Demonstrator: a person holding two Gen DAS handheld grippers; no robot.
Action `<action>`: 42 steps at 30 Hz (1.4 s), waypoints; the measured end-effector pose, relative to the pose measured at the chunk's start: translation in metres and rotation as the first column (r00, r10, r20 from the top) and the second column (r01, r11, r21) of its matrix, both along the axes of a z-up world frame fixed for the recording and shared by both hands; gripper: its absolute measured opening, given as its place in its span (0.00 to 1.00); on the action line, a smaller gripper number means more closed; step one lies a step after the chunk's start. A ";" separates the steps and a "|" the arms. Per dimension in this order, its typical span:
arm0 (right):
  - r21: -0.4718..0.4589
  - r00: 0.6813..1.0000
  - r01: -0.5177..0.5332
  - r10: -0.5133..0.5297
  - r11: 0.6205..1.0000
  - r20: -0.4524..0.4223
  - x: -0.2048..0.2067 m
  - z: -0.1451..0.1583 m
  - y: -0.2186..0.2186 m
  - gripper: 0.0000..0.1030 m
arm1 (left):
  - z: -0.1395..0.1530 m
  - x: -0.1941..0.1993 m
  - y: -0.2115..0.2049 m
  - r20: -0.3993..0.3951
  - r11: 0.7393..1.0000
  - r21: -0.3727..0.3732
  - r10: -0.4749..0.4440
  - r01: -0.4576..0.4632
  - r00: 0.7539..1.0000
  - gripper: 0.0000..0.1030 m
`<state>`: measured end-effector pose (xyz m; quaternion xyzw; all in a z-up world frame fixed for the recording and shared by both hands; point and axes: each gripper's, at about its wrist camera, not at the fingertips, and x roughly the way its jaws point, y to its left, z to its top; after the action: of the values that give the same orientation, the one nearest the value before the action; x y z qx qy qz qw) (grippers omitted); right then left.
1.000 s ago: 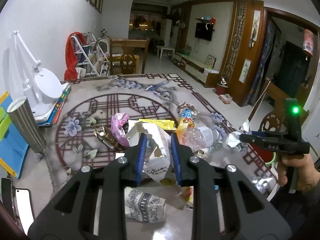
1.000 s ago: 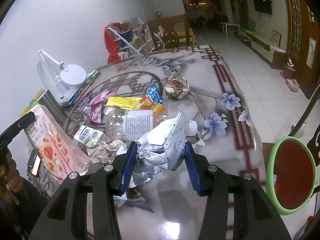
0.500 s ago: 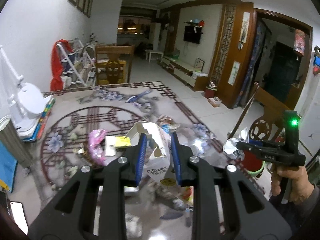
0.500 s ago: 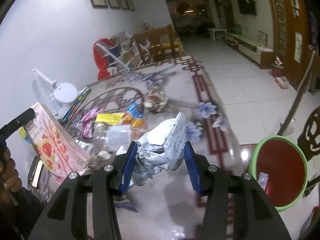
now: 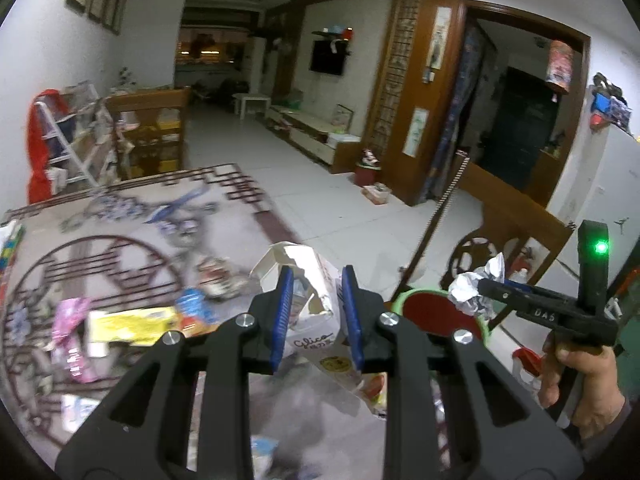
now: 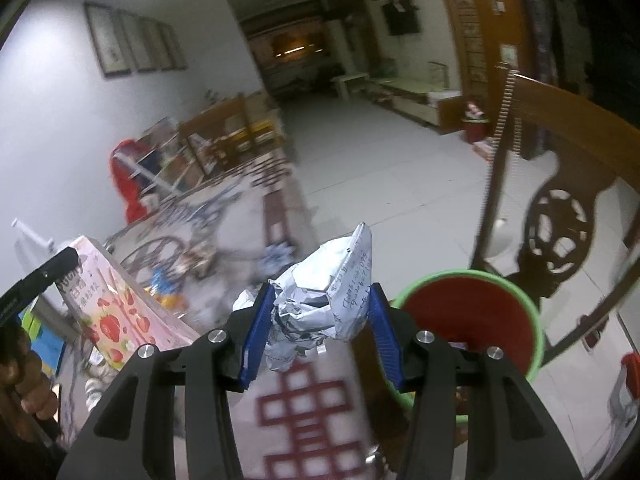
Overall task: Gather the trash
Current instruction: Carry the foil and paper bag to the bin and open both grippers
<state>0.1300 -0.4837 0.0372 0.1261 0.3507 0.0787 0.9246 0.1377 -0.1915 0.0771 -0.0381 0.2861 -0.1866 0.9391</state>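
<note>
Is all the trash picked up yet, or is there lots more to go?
Not yet. The left gripper is clamped on a torn snack box and the right gripper on crumpled paper, near the red bin. Wrappers are left on the table.

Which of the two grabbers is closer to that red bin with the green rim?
Right. The right gripper, clamping crumpled paper, hangs beside the bin's rim. The left gripper, holding a torn box, is farther back over the table.
</note>
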 end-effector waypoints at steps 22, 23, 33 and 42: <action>0.009 0.958 0.244 -0.239 0.970 -0.156 0.033 -0.047 -0.130 0.45 | -0.058 0.060 -0.177 -0.043 0.988 0.032 -0.147 0.148 0.988 0.23; 0.008 0.958 0.246 -0.242 0.969 -0.156 0.034 -0.048 -0.131 0.45 | -0.060 0.060 -0.180 -0.046 0.988 0.033 -0.151 0.153 0.987 0.23; -0.013 0.955 0.261 -0.260 0.965 -0.143 0.038 -0.046 -0.129 0.62 | -0.075 0.071 -0.204 -0.082 0.985 0.029 -0.166 0.168 0.983 0.63; -0.036 0.953 0.281 -0.283 0.959 -0.104 0.037 -0.037 -0.127 0.79 | -0.060 0.062 -0.173 -0.057 0.992 -0.008 -0.128 0.128 0.990 0.94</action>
<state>0.1670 -0.6108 0.0003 0.1693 0.3796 -0.0646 0.9072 0.1995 -0.3641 0.0169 -0.0270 0.3144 -0.2459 0.9165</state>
